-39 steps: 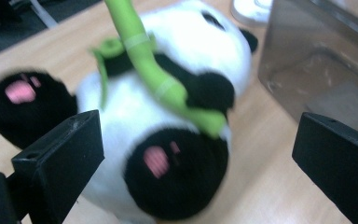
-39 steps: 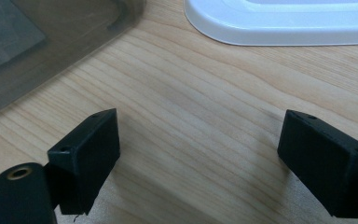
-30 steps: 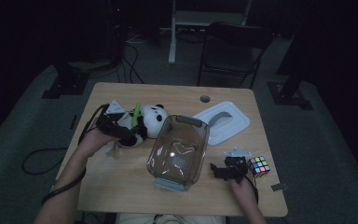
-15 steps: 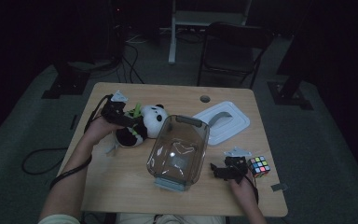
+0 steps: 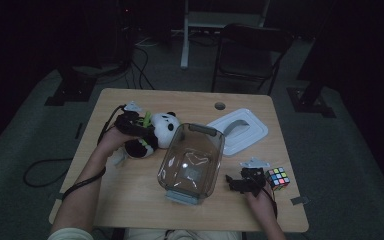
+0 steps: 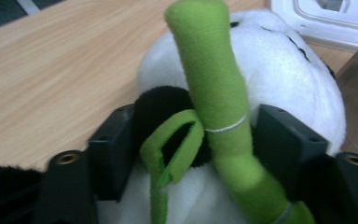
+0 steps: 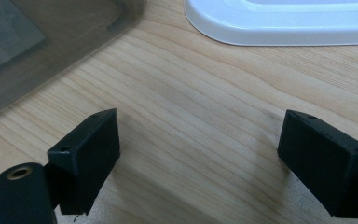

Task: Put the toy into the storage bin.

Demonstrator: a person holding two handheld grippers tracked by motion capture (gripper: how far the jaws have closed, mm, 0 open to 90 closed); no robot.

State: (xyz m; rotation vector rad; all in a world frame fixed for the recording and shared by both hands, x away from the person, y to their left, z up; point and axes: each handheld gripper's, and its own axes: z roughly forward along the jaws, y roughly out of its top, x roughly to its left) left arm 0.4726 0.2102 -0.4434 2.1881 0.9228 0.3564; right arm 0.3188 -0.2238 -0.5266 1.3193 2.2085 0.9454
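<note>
A black and white panda plush (image 5: 162, 131) with a green bamboo stalk (image 6: 214, 74) lies at the left of the wooden table (image 5: 130, 200). My left gripper (image 5: 139, 129) is shut on it. In the left gripper view the gripper (image 6: 196, 144) has its jaws pressed on the plush's black limb and the stalk, in front of the white head (image 6: 279, 79). My right gripper (image 5: 235, 182) rests low at the front right. There it (image 7: 205, 154) stands open over bare wood, with nothing between its jaws.
A clear plastic container (image 5: 192, 160) stands empty mid-table, just left of the right gripper. Its wall (image 7: 51, 37) shows close by. A white lid (image 5: 237, 131) lies behind it at the right. A colour cube (image 5: 277, 178) sits just right of the right gripper.
My left hand and gripper have moved a little farther back along the table at the panda. The right gripper, container, lid and cube have stayed put.
</note>
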